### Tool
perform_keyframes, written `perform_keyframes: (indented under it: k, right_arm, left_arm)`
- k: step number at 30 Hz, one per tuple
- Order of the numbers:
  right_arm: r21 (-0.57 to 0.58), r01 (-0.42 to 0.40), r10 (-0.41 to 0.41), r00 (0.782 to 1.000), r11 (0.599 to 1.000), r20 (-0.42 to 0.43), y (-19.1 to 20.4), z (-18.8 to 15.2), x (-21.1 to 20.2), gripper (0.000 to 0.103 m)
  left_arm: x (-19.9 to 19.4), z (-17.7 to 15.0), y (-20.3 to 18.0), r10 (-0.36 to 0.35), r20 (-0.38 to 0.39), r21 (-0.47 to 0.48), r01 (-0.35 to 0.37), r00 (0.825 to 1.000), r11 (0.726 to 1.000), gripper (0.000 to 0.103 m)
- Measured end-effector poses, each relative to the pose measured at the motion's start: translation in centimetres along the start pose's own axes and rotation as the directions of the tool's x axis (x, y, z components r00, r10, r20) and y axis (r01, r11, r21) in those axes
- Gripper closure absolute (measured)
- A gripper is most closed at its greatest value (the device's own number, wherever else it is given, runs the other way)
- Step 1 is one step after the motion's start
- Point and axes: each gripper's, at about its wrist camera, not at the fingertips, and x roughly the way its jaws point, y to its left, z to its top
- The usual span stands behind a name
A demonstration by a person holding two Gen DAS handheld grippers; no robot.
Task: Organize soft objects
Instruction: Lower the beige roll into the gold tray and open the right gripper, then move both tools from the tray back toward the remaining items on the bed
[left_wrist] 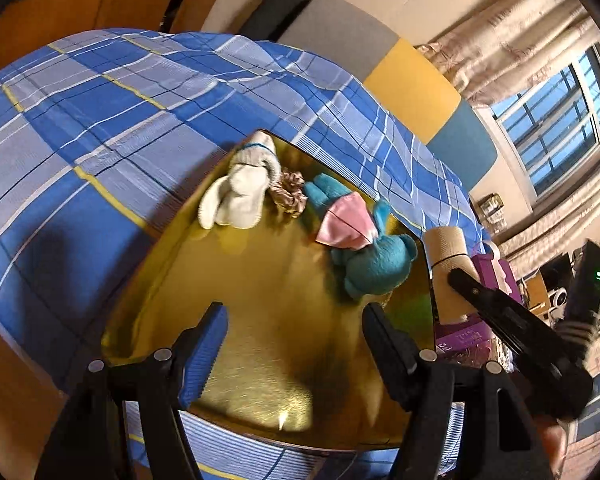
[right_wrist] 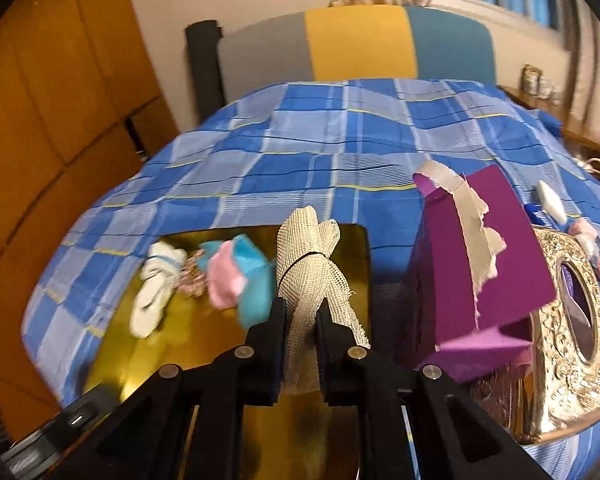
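Gauze roll is clamped in my right gripper above the gold tray — I'd drop it beside the teal plush; left gripper hangs open.

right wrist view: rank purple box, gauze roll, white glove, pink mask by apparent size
1. purple box
2. gauze roll, though it sits nearest the camera in the right gripper
3. white glove
4. pink mask, blurred, close to the glove
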Motion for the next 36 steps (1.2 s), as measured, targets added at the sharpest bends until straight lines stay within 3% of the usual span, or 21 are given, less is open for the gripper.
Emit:
perform_keyframes:
  k: [10,13,19,23,27,36]
  right_arm:
    - [-0.071,0.155,-0.155,0.988,0.985,-0.001,1.0,1.0,4.7,0.083]
    - [-0.047,0.125,-0.126,0.992,0.991,-0.003,0.5,0.8,4.5,0.061]
    - [-0.019,-0.039,0.039,0.999,0.999,0.01,0.9,-1.1,0.7,0.037]
    - [-0.07,-0.159,0.159,0.987,0.985,-0.013,2.0,-3.2,-1.8,0.034]
    - [-0.154,-0.217,0.214,0.976,0.964,-0.036,2.5,-5.3,-3.4,0.034]
    - [-0.268,-0.195,0.205,0.979,0.943,0.01,0.6,-6.8,-6.6,0.032]
  left_arm:
    - [-0.4,-0.4,1.2,-0.009,-0.01,-0.035,0.009,1.0,0.999,0.033]
    - [-0.4,-0.5,1.1,-0.016,-0.009,-0.029,0.016,1.0,0.999,0.033]
    - [0.5,-0.8,0.9,-0.007,-0.026,-0.036,0.006,1.0,0.999,0.033]
    - [1.0,-1.3,0.8,-0.008,-0.043,-0.052,0.006,0.999,0.999,0.033]
    - [1.3,-1.8,0.3,0.005,-0.053,-0.03,-0.006,0.999,1.0,0.033]
    - [1.5,-2.5,-1.9,0.002,-0.059,0.031,-0.001,0.998,1.0,0.033]
